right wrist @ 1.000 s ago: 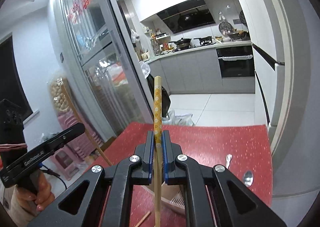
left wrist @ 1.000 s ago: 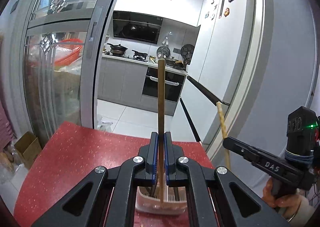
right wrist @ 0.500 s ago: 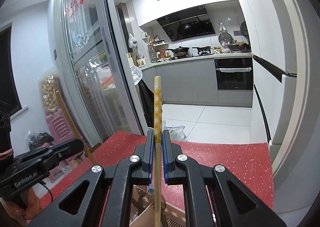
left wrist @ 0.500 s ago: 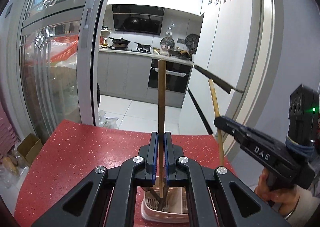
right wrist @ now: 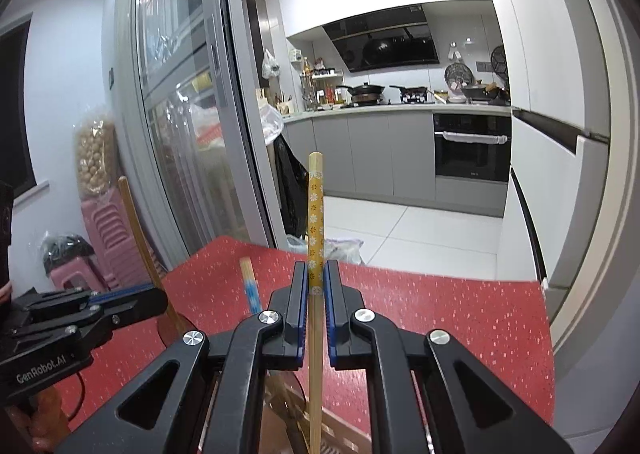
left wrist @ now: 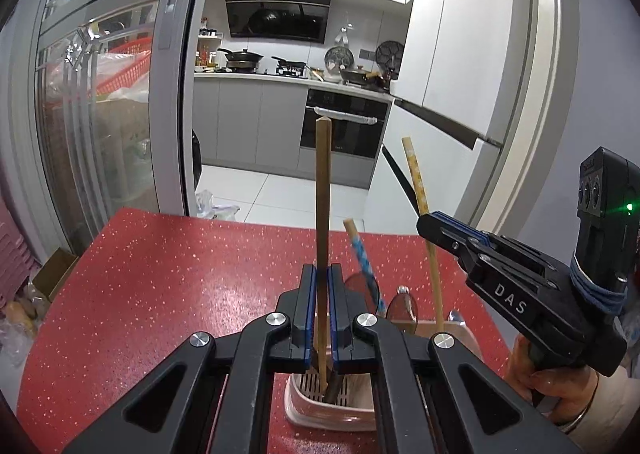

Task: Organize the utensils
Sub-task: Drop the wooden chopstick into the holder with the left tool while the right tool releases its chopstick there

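My left gripper [left wrist: 322, 286] is shut on a dark brown chopstick [left wrist: 322, 190], held upright with its lower end inside the pink utensil holder [left wrist: 320, 412] on the red table [left wrist: 180, 274]. My right gripper [right wrist: 315, 284] is shut on a yellow flower-patterned chopstick [right wrist: 315, 214], also upright over the holder; it shows in the left wrist view [left wrist: 418, 182]. A blue-patterned chopstick [left wrist: 362, 254] and two spoons [left wrist: 402, 308] stand in the holder. The right gripper's body [left wrist: 500, 274] is to the right of the left one.
The red table ends ahead at a sliding glass door [left wrist: 120, 114] and the kitchen floor. A white fridge [left wrist: 460, 54] stands on the right. Pink stools [right wrist: 108, 238] stand left of the table. The left gripper's body [right wrist: 80, 314] shows in the right wrist view.
Both grippers have moved down and closer to the holder, with their chopsticks' lower ends now in it. The blue-patterned chopstick and spoons have come into view.
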`<action>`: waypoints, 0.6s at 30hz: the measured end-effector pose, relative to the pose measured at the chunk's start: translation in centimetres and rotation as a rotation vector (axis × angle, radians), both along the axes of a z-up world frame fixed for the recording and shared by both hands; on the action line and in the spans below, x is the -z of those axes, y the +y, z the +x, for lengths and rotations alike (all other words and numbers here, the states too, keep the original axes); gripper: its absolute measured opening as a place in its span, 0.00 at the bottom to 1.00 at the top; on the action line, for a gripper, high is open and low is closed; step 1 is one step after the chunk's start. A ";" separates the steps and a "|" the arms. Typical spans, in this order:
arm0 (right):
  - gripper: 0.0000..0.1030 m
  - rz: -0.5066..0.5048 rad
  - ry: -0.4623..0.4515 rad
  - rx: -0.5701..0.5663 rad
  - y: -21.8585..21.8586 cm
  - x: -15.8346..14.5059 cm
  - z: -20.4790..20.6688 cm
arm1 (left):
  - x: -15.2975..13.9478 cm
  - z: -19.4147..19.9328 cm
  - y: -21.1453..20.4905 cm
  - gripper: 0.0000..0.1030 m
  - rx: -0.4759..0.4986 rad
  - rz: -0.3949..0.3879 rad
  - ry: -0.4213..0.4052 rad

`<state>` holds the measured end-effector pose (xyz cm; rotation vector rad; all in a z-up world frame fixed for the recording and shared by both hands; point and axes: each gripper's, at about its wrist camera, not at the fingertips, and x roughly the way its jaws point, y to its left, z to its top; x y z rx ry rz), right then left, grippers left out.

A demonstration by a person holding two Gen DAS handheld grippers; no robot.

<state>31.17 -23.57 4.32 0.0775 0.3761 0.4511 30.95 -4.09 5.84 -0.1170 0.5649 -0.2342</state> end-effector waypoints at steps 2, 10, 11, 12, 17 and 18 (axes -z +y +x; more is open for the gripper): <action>0.08 -0.007 0.014 -0.001 -0.3 0.6 -0.2 | 0.4 -0.1 -0.3 0.30 0.003 0.010 0.008; 0.08 -0.005 0.083 -0.011 -1.0 2.1 -0.8 | 1.6 -0.7 -1.2 0.30 0.006 0.047 0.034; 0.08 -0.010 0.084 -0.015 -1.0 2.2 -1.0 | 1.7 -0.7 -1.4 0.30 0.009 0.053 0.036; 0.08 -0.014 0.087 -0.020 -0.9 2.2 -1.1 | 1.8 -0.9 -1.5 0.30 0.011 0.059 0.039; 0.09 -0.015 0.118 -0.047 -0.7 2.0 -1.3 | 2.1 -1.1 -1.7 0.30 0.009 0.074 0.058; 0.09 -0.010 0.131 -0.054 -0.8 2.0 -1.2 | 2.1 -1.2 -1.7 0.30 0.007 0.072 0.063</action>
